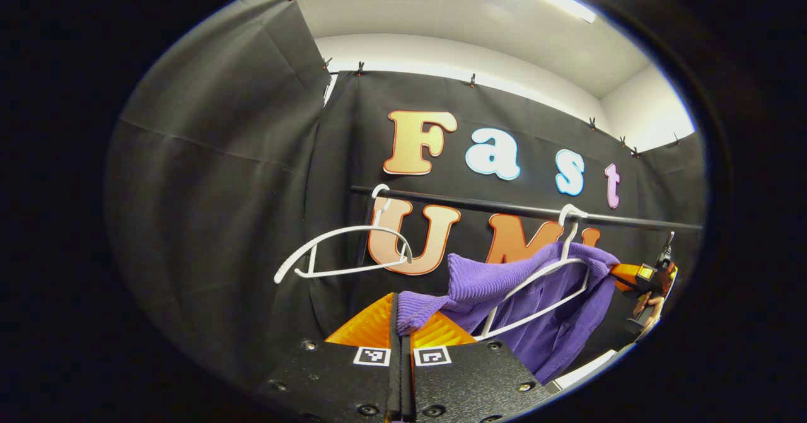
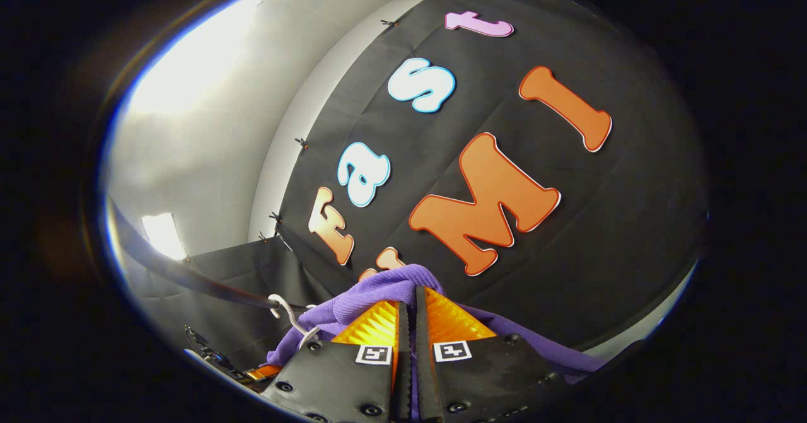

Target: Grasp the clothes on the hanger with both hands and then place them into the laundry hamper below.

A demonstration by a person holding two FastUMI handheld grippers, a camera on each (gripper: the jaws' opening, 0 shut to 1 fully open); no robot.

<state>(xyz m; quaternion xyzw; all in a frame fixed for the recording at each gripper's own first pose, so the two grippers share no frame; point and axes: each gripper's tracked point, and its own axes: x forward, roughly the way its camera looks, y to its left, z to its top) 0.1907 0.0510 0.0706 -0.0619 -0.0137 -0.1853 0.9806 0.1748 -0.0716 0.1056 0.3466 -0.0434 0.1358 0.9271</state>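
Note:
A purple ribbed garment (image 1: 488,284) hangs on a white hanger (image 1: 536,276) from a black rail (image 1: 492,207). My left gripper (image 1: 398,306) is shut on a pulled-out fold at the garment's left end, which sticks up between the fingers. At the garment's far end, my right gripper (image 1: 633,275) pinches the cloth, with a hand behind it. In the right gripper view, the right gripper (image 2: 408,298) is shut on purple cloth (image 2: 378,284) bunched over its tips. The hanger's hook (image 2: 285,309) sits on the rail (image 2: 189,276) just to the left.
An empty white hanger (image 1: 340,253) hangs on the rail to the left of the garment. The booth's black cloth wall stands close behind the rail. A pale strip (image 1: 586,366) shows low under the garment.

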